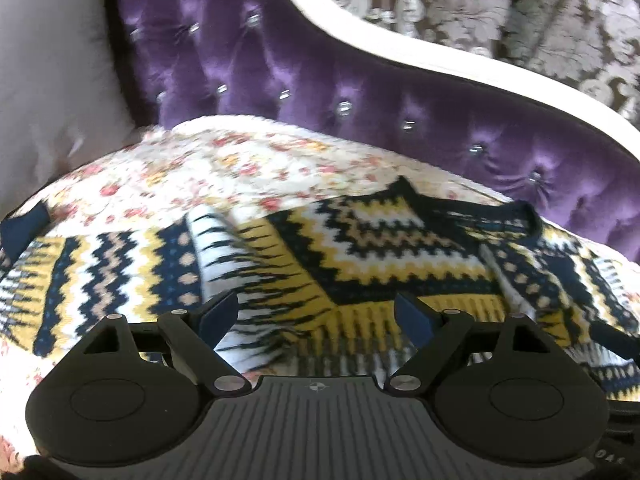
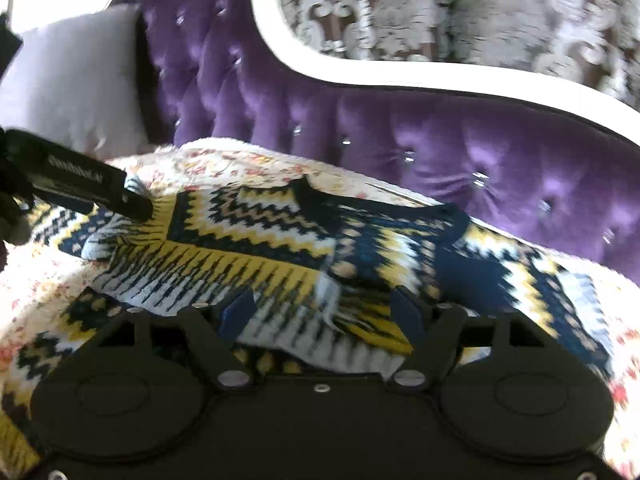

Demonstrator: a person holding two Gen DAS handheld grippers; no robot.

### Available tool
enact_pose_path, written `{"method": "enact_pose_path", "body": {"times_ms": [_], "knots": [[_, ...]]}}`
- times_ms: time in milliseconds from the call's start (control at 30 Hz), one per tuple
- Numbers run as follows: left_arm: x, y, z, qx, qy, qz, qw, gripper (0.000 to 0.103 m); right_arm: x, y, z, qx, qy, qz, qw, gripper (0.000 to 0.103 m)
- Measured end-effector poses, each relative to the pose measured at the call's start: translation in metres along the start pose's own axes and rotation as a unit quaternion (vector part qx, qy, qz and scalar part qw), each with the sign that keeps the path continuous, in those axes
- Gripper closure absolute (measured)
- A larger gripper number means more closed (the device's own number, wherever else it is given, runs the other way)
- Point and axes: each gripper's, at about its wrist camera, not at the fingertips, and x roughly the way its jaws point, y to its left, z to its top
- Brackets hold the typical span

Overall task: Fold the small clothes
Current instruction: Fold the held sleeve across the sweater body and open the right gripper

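A small knitted sweater (image 1: 360, 248) with navy, yellow and white zigzag bands lies rumpled on a floral bedspread (image 1: 224, 164); it also shows in the right wrist view (image 2: 280, 248). My left gripper (image 1: 316, 316) is open just above the sweater's middle, holding nothing. My right gripper (image 2: 324, 312) is open over a raised fold of the sweater's lower part, with cloth lying between the blue pads but not pinched. The left gripper's body (image 2: 80, 184) reaches in at the left of the right wrist view, over the sweater's left end.
A purple tufted headboard (image 1: 320, 80) with a white curved frame (image 1: 400, 44) runs behind the bed. A pale grey pillow (image 1: 52, 80) stands at the far left. Patterned damask wallpaper (image 1: 500, 8) is behind. Floral bedspread (image 2: 48, 292) surrounds the sweater.
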Motion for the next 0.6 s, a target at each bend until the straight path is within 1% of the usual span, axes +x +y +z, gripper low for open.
{"method": "enact_pose_path", "body": {"times_ms": [33,133,233,300,333,367,433,500,567,600], "knots": [[-0.002,-0.005,-0.001,0.010,-0.005,-0.002,0.9999,0.018,-0.005,-0.005,-0.002,0.012,0.004,-0.006,1.000,0.024],[-0.008,-0.027,-0.001,0.049,-0.025,-0.005,0.9985,0.018,-0.012,-0.019,-0.015,0.042,0.036,-0.025,0.998,0.024],[-0.011,-0.051,0.003,0.085,-0.028,-0.017,0.9958,0.018,-0.012,-0.027,-0.028,0.054,0.068,-0.029,0.996,0.024],[-0.013,-0.072,0.008,0.114,-0.028,-0.029,0.9927,0.018,-0.007,-0.030,-0.031,0.064,0.095,-0.030,0.993,0.020],[-0.015,-0.082,0.010,0.127,-0.029,-0.033,0.9909,0.018,-0.006,-0.030,-0.029,0.063,0.101,-0.027,0.993,0.010],[-0.016,-0.093,0.012,0.144,-0.032,-0.036,0.9884,0.018,-0.004,-0.030,-0.027,0.061,0.109,-0.023,0.992,0.003],[-0.015,-0.116,0.016,0.182,-0.041,-0.045,0.9814,0.018,0.000,-0.029,-0.024,0.067,0.130,-0.018,0.989,0.000],[-0.011,-0.140,0.017,0.223,-0.046,-0.049,0.9724,0.018,-0.002,-0.029,-0.023,0.067,0.135,-0.020,0.988,0.001],[-0.003,-0.162,0.013,0.262,-0.047,-0.047,0.9628,0.018,-0.009,-0.035,-0.022,0.092,0.127,-0.011,0.988,0.002],[0.002,-0.169,0.009,0.275,-0.045,-0.048,0.9592,0.018,-0.015,-0.040,-0.021,0.103,0.123,-0.005,0.987,0.003]]}}
